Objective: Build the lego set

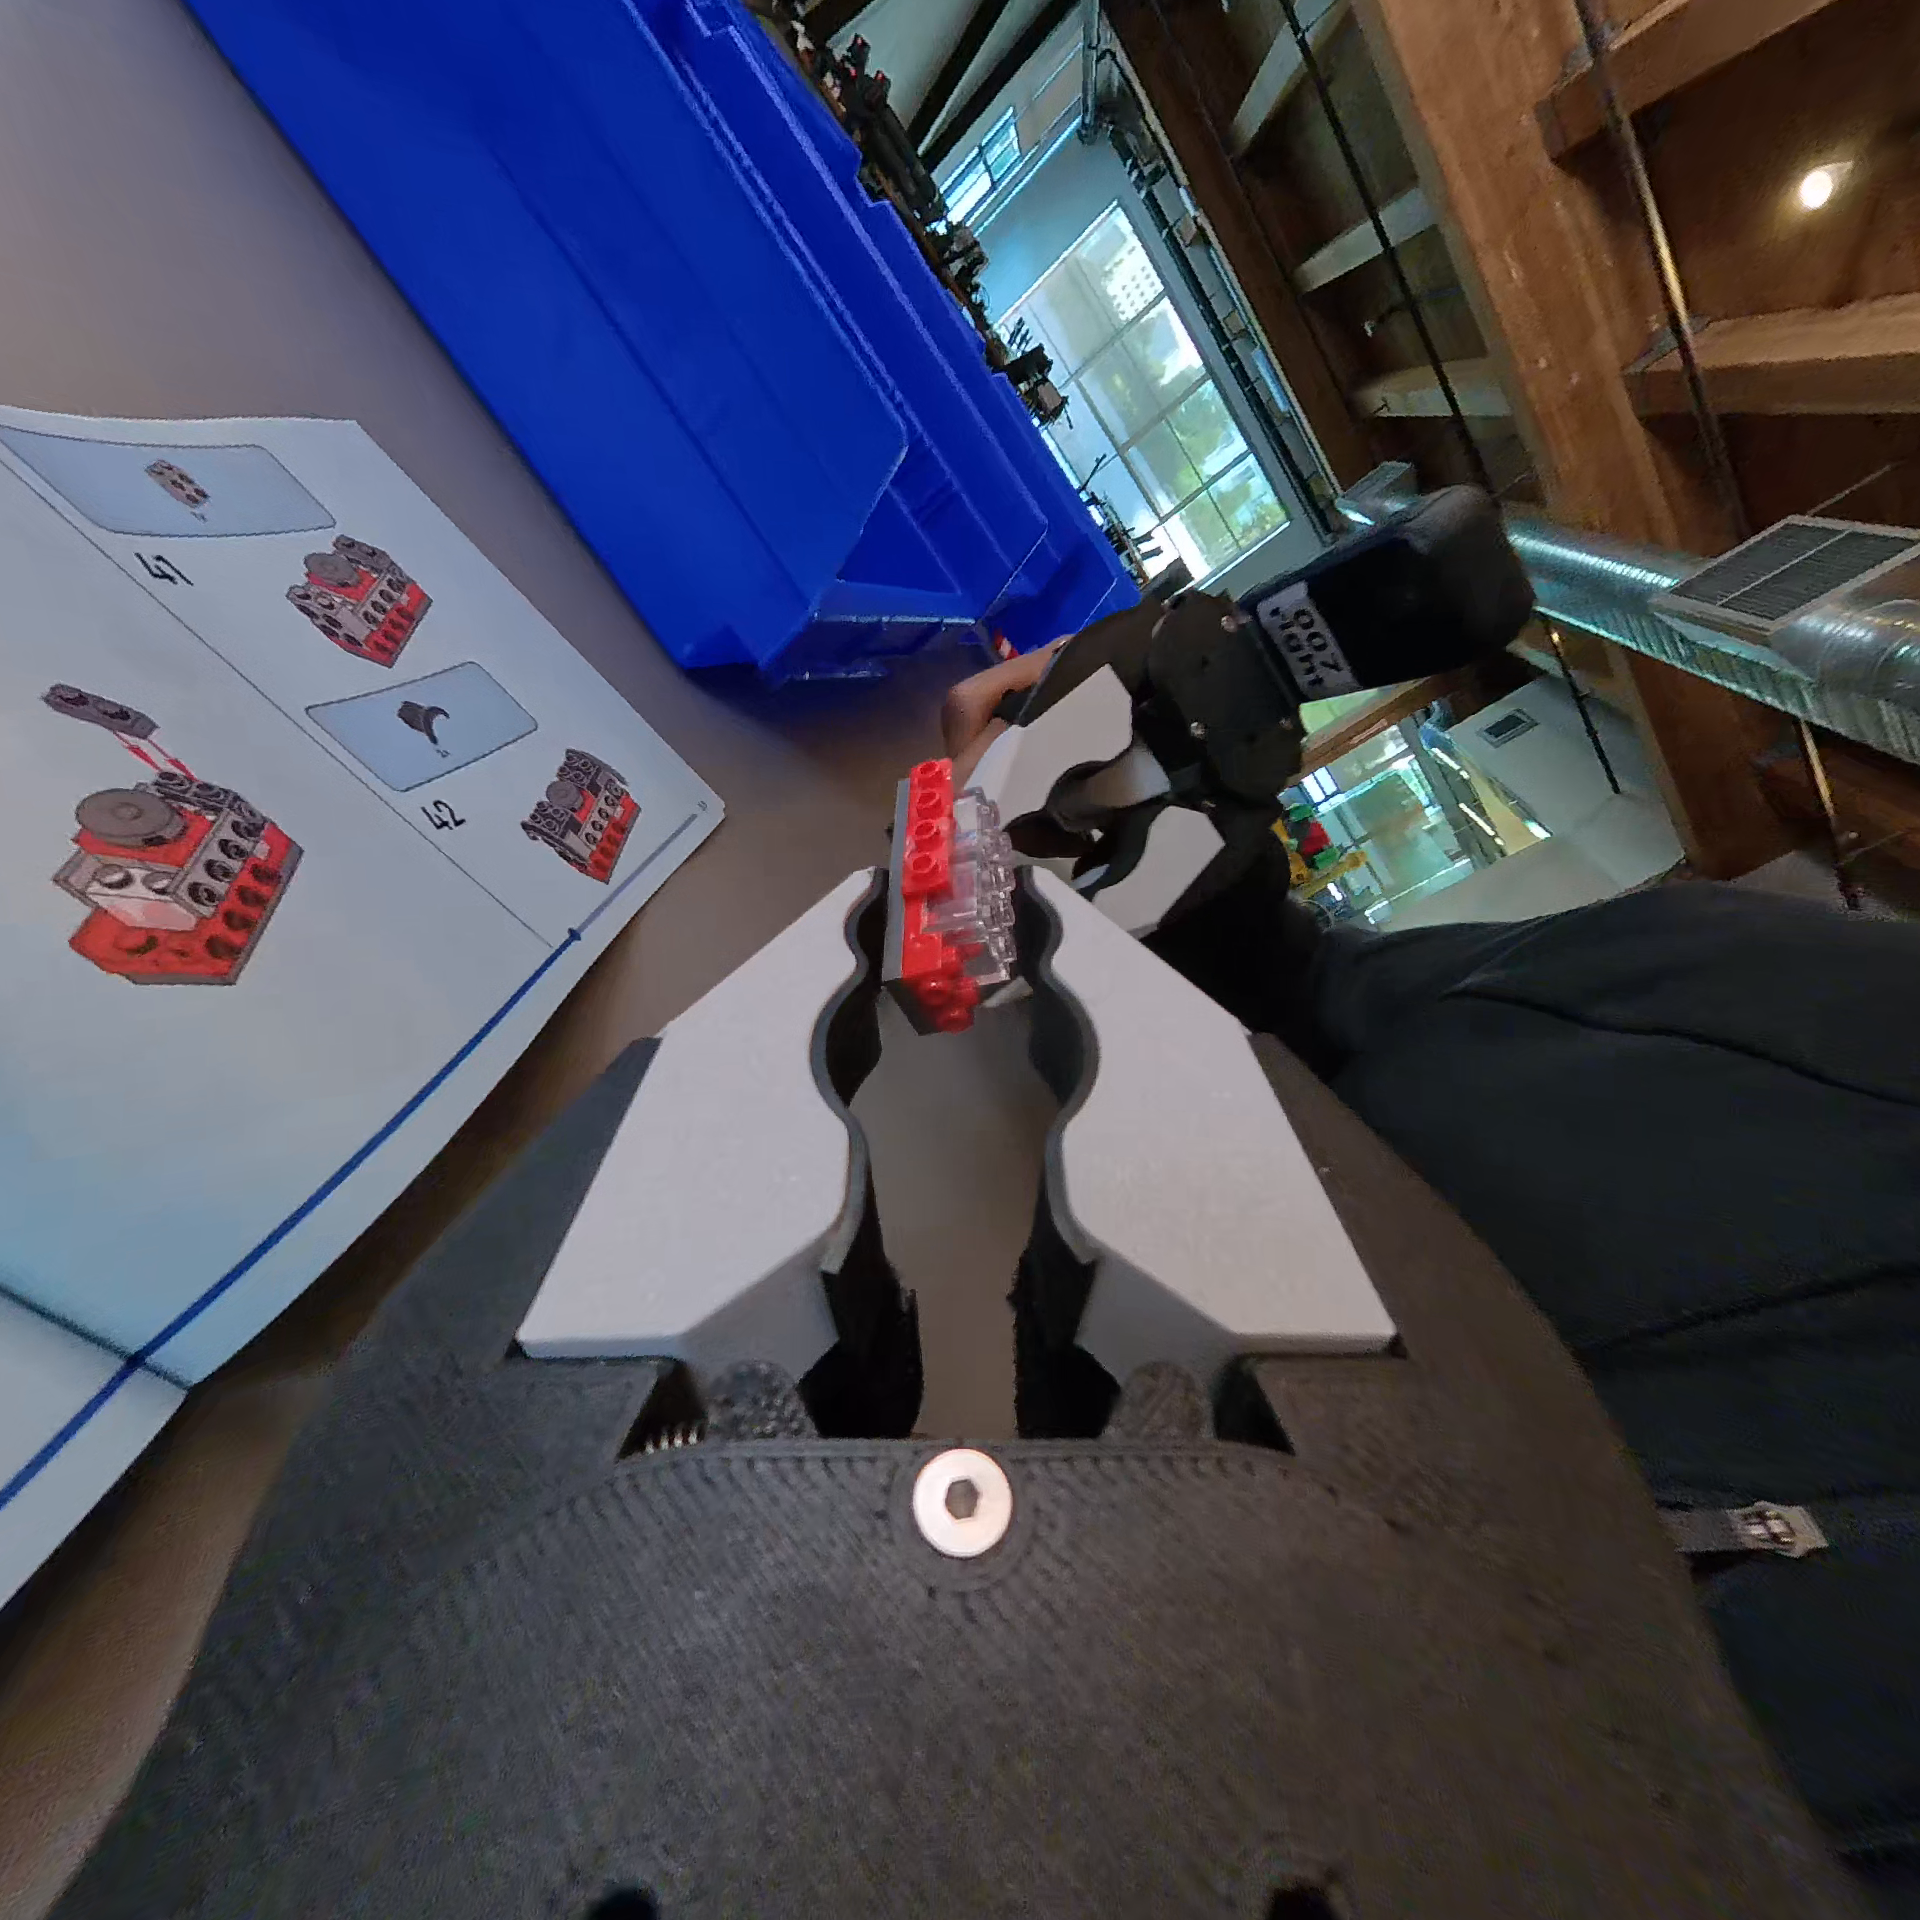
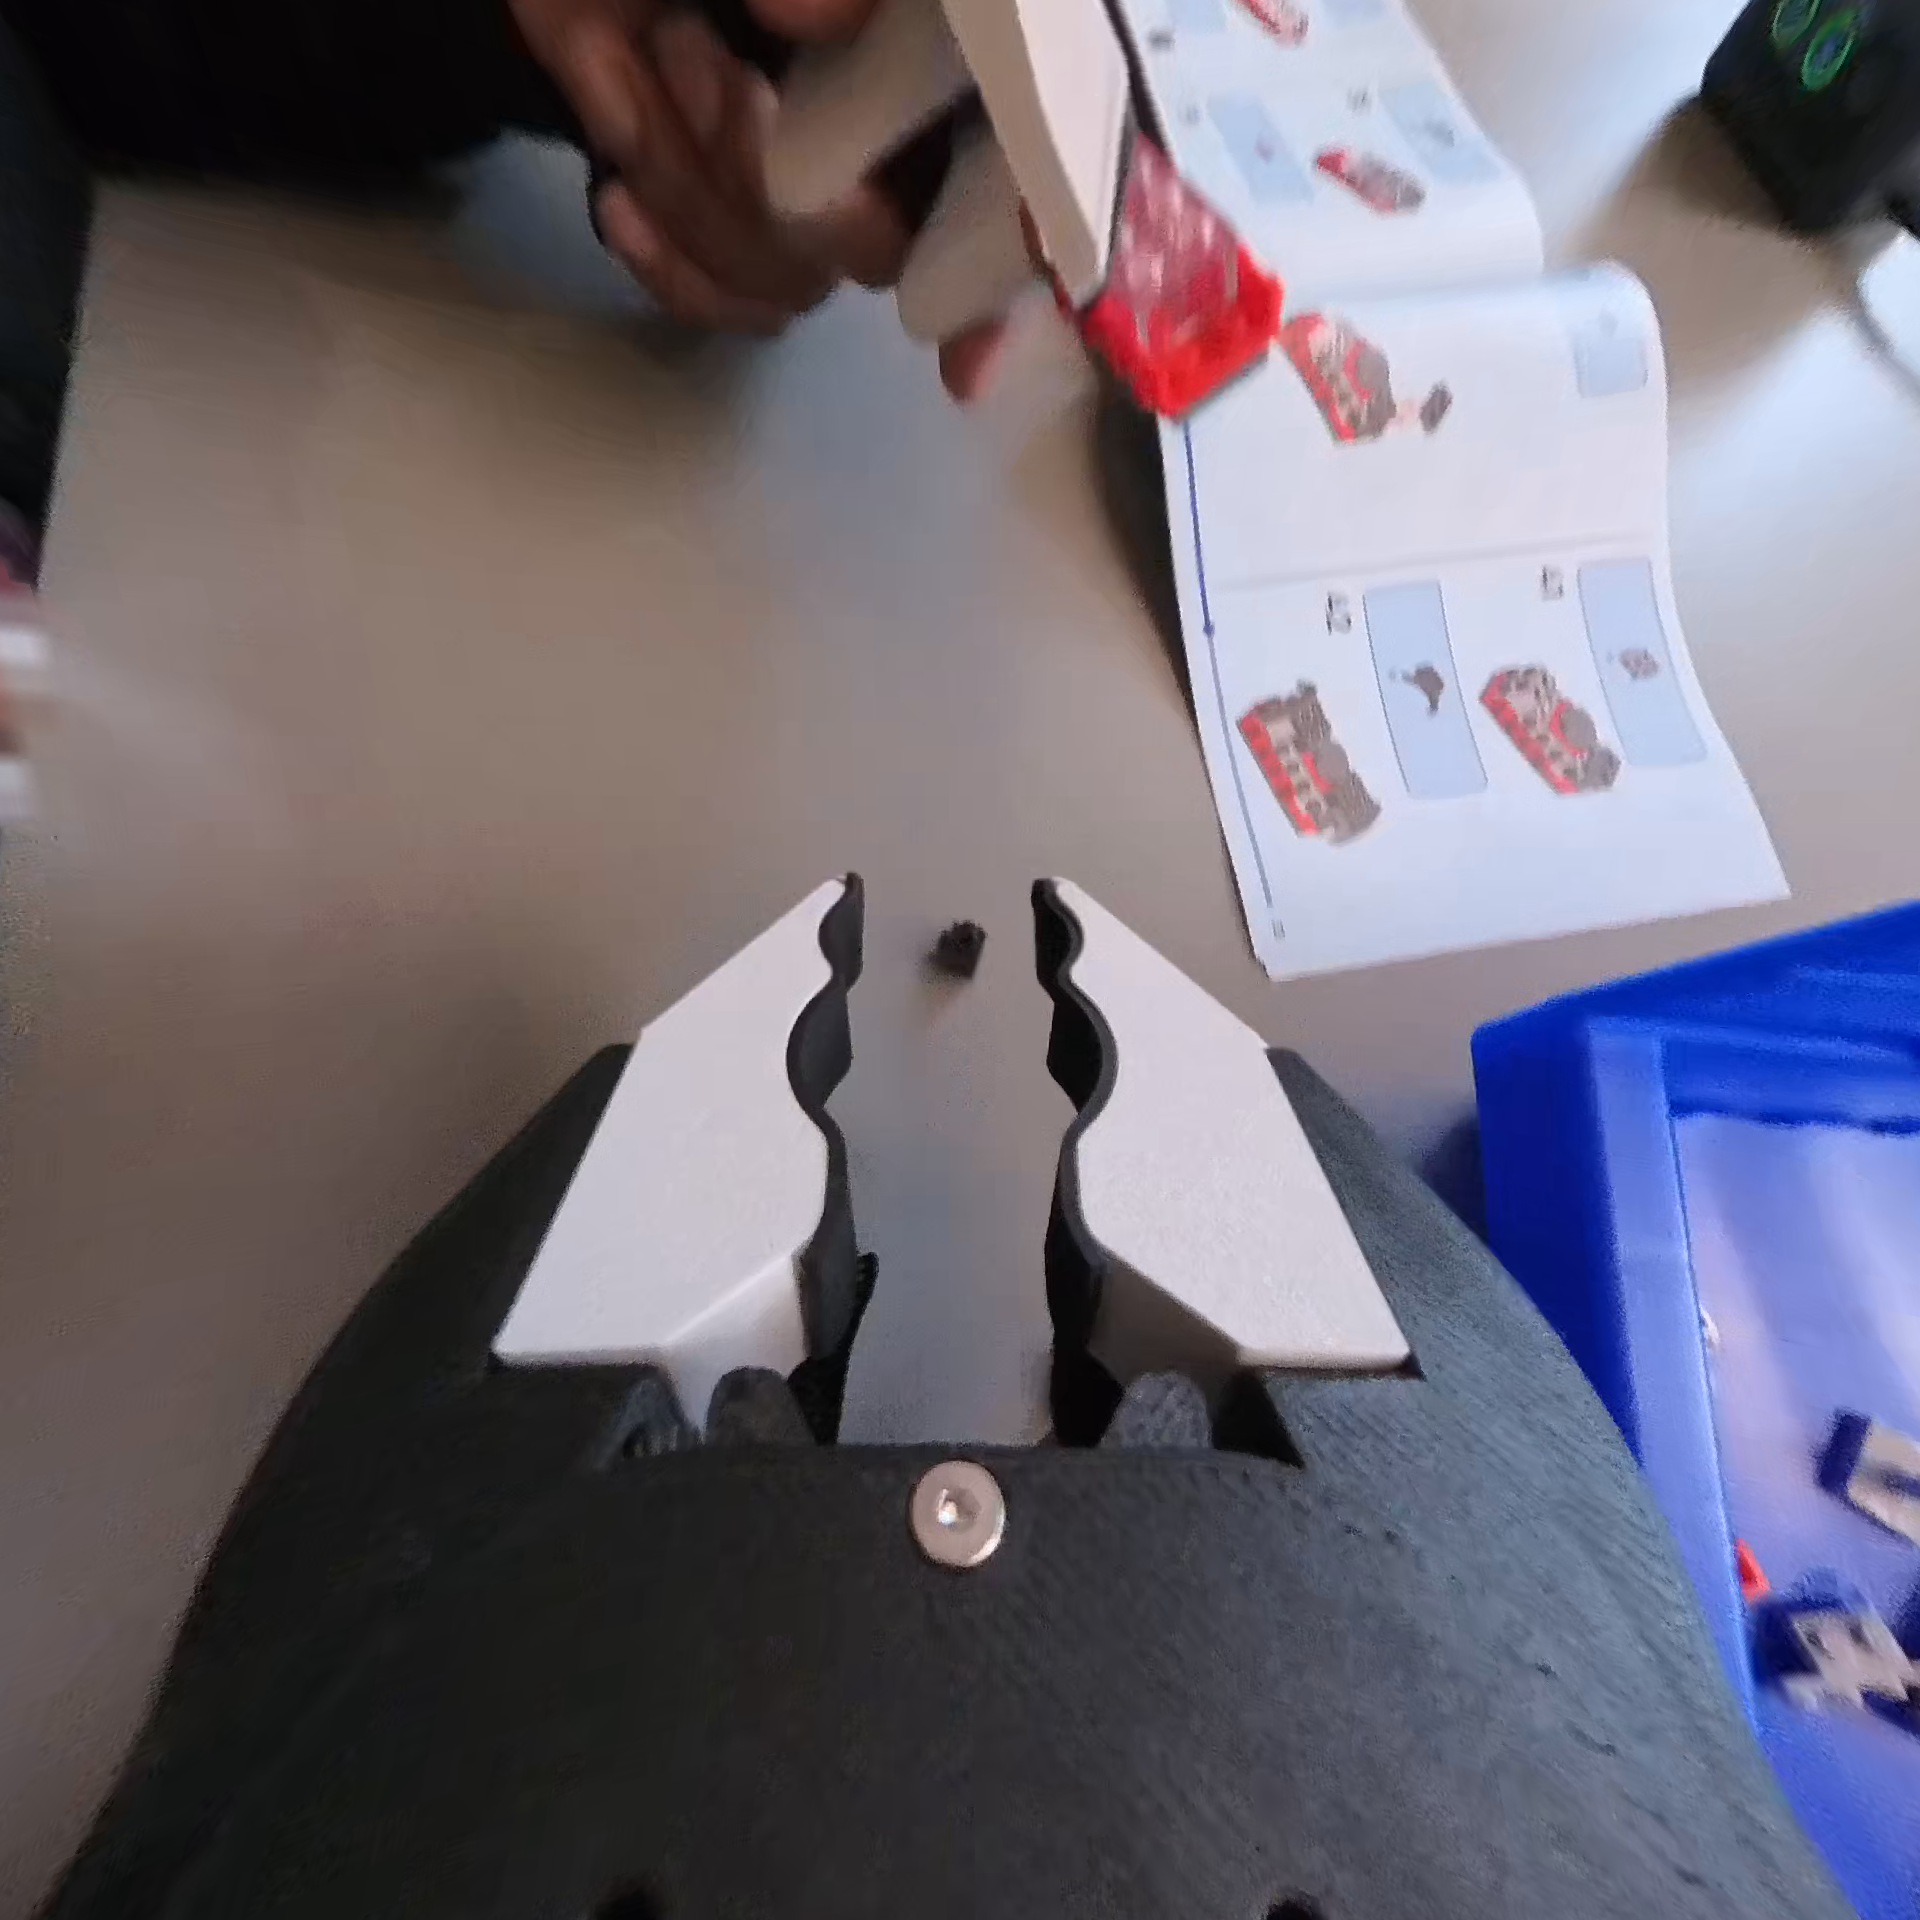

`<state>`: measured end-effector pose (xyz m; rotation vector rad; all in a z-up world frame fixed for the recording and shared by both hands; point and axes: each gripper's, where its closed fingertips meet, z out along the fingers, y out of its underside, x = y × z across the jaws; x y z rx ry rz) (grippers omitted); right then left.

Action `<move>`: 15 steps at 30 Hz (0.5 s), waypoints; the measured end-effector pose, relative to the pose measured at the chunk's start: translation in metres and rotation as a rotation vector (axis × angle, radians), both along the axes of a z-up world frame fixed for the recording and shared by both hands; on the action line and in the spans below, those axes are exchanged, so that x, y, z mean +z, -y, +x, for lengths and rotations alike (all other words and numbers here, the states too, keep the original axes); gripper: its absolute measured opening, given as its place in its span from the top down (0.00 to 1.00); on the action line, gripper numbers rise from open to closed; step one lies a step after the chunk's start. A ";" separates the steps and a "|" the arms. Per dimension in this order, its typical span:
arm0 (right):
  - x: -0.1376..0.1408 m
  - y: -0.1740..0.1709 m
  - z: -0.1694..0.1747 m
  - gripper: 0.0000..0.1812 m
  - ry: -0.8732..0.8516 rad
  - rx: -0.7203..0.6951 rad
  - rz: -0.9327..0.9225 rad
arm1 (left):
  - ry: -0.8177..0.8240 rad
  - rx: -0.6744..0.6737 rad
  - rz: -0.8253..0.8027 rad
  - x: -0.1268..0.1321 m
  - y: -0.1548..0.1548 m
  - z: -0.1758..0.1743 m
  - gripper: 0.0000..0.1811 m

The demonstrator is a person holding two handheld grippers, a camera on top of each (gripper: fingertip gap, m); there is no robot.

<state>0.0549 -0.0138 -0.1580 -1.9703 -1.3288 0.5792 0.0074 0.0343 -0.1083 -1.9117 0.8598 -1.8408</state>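
My left gripper (image 1: 951,914) is shut on a small lego assembly (image 1: 940,894) of red bricks, clear bricks and a grey plate, held above the table. The assembly also shows in the right wrist view (image 2: 1184,301), clamped in the left gripper's white fingers (image 2: 1049,135). My right gripper (image 2: 945,914) is open, its fingers pointing down at the table on either side of a small dark lego piece (image 2: 954,951) that lies there. The right gripper also shows in the left wrist view (image 1: 1060,831), just beyond the assembly.
The open instruction booklet (image 1: 312,831) lies on the beige table (image 2: 520,623), also in the right wrist view (image 2: 1455,623). Blue parts bins (image 1: 675,364) stand behind it; one bin (image 2: 1714,1247) with loose pieces is at the right. A person's hand (image 2: 707,187) holds the left gripper. There is about 9 cm between the tips of the two grippers.
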 end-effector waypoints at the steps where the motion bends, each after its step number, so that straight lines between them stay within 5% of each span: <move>1: -0.003 0.000 0.005 0.82 0.023 -0.009 -0.001 | 0.010 -0.002 -0.009 0.002 0.000 0.000 0.87; 15: -0.024 -0.003 0.000 0.95 0.056 -0.013 0.036 | -0.068 -0.065 -0.090 -0.022 0.013 0.012 0.88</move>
